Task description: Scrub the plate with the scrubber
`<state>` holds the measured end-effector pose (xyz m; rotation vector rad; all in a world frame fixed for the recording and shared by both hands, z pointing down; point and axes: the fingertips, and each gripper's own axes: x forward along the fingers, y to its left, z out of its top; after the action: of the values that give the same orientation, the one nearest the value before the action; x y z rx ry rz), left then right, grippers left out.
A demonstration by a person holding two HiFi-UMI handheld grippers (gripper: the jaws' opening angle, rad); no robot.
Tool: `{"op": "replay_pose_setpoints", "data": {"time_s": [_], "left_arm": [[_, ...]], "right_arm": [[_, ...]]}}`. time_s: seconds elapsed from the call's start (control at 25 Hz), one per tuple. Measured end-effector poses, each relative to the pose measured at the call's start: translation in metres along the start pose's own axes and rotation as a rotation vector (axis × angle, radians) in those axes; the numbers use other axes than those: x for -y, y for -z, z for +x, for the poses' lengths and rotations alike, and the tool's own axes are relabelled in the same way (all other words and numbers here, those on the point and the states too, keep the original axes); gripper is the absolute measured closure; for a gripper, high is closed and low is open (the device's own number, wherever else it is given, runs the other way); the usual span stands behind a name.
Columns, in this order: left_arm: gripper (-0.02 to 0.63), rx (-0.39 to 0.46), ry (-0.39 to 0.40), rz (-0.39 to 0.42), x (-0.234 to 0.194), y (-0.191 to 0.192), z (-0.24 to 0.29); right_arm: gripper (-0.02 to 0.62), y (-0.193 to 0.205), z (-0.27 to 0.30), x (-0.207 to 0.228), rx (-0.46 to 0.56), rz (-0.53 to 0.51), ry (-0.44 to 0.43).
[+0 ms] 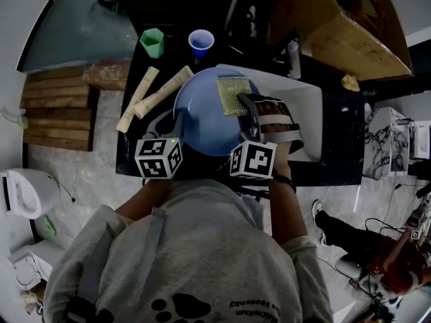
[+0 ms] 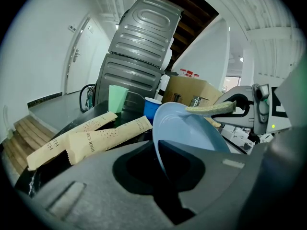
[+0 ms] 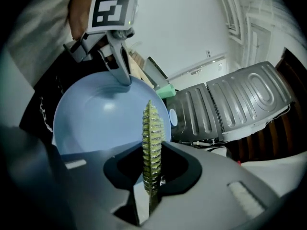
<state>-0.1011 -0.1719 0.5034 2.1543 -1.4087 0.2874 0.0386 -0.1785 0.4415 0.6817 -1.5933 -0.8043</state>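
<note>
A light blue plate (image 1: 202,120) is held tilted over the black counter. My left gripper (image 1: 174,121) is shut on its left rim; in the left gripper view the rim (image 2: 162,159) runs down between the jaws. A flat yellow-green scrubber (image 1: 233,95) lies against the plate's far right part, with my right gripper (image 1: 249,105) shut on it. The right gripper view shows the scrubber (image 3: 152,143) edge-on between the jaws, the plate (image 3: 91,121) behind it and the left gripper (image 3: 123,78) clamped on the plate's top edge. From the left, the scrubber (image 2: 211,110) touches the plate's upper rim.
Two long paper packets (image 1: 153,94) lie on the counter left of the plate, with a green cup (image 1: 152,42) and a blue cup (image 1: 201,43) beyond them. A white sink (image 1: 306,110) sits to the right, a cardboard box (image 1: 350,36) behind it. Wooden boards (image 1: 57,110) lie at the left.
</note>
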Motion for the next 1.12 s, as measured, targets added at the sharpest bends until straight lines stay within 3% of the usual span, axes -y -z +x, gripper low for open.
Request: {"op": "replay_pose_setpoints", "data": {"time_s": [0.24,0.44,0.8,1.12], "left_arm": [[0.568,-0.004,0.004,-0.004,0.0,0.0,0.001],[0.568,-0.003,0.004,-0.004,0.0,-0.001,0.001],[0.569,-0.006,-0.015,0.005,-0.001,0.0,0.0],[0.577,-0.007,-0.024,0.033,0.002,0.001,0.001]], "right_arm": [[0.523,0.009,0.026,-0.032,-0.055,-0.092,-0.052],[0.523,0.029,0.032,-0.043,-0.157,-0.125,-0.087],[0.523,0.049,0.019,-0.095,-0.252,0.01,-0.336],[0.523,0.043,-0.008,-0.133,-0.257,0.129,-0.573]]}}
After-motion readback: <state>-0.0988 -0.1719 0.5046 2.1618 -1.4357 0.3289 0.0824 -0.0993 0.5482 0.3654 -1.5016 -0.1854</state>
